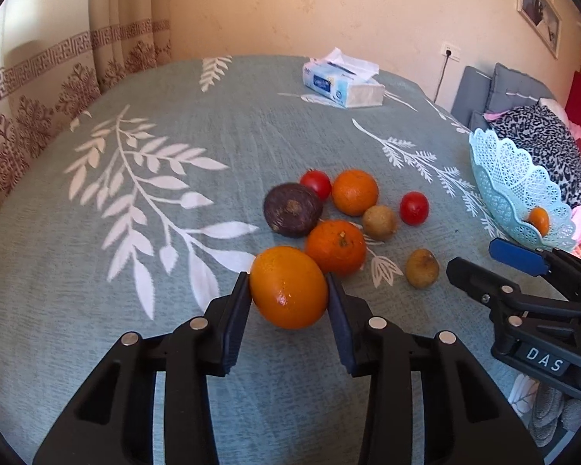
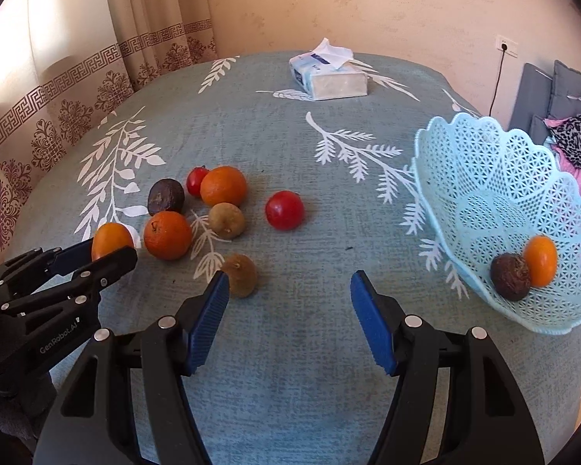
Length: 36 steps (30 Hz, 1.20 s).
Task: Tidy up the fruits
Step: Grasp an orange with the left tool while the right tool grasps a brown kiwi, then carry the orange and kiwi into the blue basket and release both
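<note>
My left gripper (image 1: 288, 277) is shut on a large orange (image 1: 288, 288), its pads pressing both sides, just above the teal cloth. Beyond it lie two more oranges (image 1: 335, 246), a dark purple fruit (image 1: 292, 209), two red tomatoes (image 1: 414, 208) and two small brown fruits (image 1: 422, 267). My right gripper (image 2: 288, 277) stands open over bare cloth, the nearer brown fruit (image 2: 240, 275) just beyond its left fingertip. To its right the light-blue lattice basket (image 2: 503, 193) sits tilted, holding a small orange fruit (image 2: 540, 259) and a dark brown fruit (image 2: 509, 277).
A tissue box (image 2: 329, 77) sits at the far side of the table. Patterned curtains (image 2: 77, 97) hang on the left. A grey sofa with a leopard-print cloth (image 1: 542, 147) lies past the table's right edge, behind the basket.
</note>
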Motion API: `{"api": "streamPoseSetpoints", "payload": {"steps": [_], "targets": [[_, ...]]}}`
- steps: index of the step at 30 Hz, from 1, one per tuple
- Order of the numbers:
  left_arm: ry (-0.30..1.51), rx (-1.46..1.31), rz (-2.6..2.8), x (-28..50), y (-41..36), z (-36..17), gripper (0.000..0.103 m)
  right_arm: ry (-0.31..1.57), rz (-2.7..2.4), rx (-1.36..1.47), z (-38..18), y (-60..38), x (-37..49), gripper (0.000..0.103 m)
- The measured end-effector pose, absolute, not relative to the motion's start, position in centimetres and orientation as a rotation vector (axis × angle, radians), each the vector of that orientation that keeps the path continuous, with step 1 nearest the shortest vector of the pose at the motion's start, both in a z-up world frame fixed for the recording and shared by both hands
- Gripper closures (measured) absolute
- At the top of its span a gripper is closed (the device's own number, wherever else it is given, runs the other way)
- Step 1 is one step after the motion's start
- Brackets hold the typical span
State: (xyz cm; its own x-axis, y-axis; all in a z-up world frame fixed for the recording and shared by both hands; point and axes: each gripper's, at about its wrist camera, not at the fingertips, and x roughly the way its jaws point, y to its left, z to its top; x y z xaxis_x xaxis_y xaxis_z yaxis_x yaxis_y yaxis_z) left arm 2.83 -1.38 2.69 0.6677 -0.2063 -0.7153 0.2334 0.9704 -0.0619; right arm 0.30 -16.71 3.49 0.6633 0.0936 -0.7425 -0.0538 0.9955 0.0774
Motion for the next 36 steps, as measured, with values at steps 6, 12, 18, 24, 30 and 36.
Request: {"api": "streamPoseSetpoints", "payload": {"steps": [6,12,18,24,30,36], "targets": [[0.765,0.054,-0.2,2.7,-0.4,3.4,0.064,0.869,0.123,0.042,2.9,-15.4,1.6,0.036],[0.753,0.046,-0.175,2.6,0.4,3.7,0.064,0.889,0.149,0.023,2.3,-14.3,2.5,0.036],[0.75,0.04,-0.167,2.5,0.8,3.7,0.064,0.907,0.151,-0.005,1.5,-13.5,3.1,0.052],[0.751,0.04,-0.166,2.6,0.9,3.7,0.064,0.9,0.138,-0.015,1.4,-13.5,3.1,0.071],[0.752,0.039,-0.164,2.6,0.9,3.7,0.064,0.89,0.148,-0.016,1.7,-13.5,2.6,0.077],[0.75,0.042,-0.167,2.6,0.7,3.9,0.064,0.869,0.145,0.006,2.5,-14.2,1.7,0.077]]}}
